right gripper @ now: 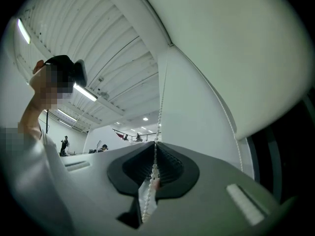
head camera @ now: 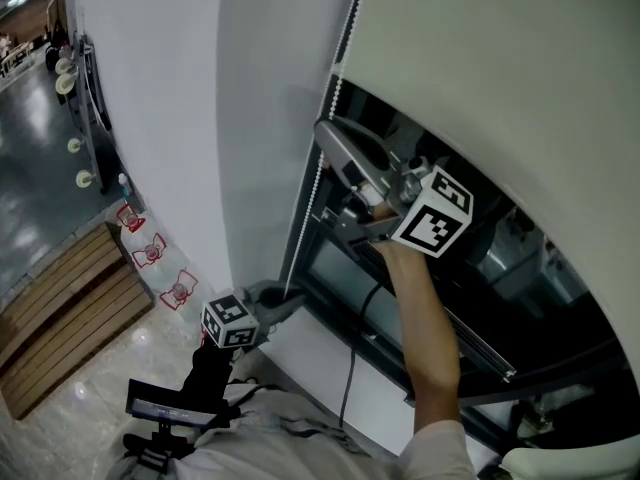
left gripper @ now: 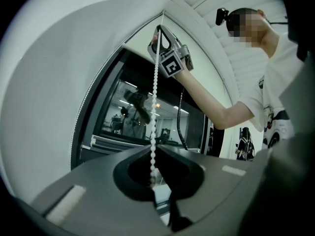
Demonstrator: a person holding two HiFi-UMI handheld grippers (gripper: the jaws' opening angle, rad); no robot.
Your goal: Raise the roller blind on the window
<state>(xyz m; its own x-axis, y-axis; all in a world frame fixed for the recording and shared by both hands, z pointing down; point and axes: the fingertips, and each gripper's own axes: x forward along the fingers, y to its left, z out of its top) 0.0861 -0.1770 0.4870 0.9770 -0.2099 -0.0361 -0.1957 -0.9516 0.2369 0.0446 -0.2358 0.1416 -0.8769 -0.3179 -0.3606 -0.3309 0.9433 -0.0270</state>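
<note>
The cream roller blind (head camera: 500,68) covers the top of the window, its lower edge curving over the dark glass. A white bead chain (head camera: 318,183) hangs along the blind's left edge. High on that chain, my right gripper (head camera: 327,134) is shut on it. Lower down, near the sill, my left gripper (head camera: 293,297) is shut on the same strand. In the left gripper view the chain (left gripper: 155,92) runs taut from my left gripper (left gripper: 153,149) up to my right gripper (left gripper: 158,33). In the right gripper view the chain (right gripper: 158,117) passes through my right gripper (right gripper: 155,146), with the blind (right gripper: 236,48) to the right.
A second strand of chain (right gripper: 224,114) runs beside the blind's edge. The dark window frame (head camera: 420,298) sits behind my right arm, with a white wall (head camera: 180,118) to its left. A black cable (head camera: 350,368) hangs below. Wooden decking (head camera: 60,308) lies on the floor at left.
</note>
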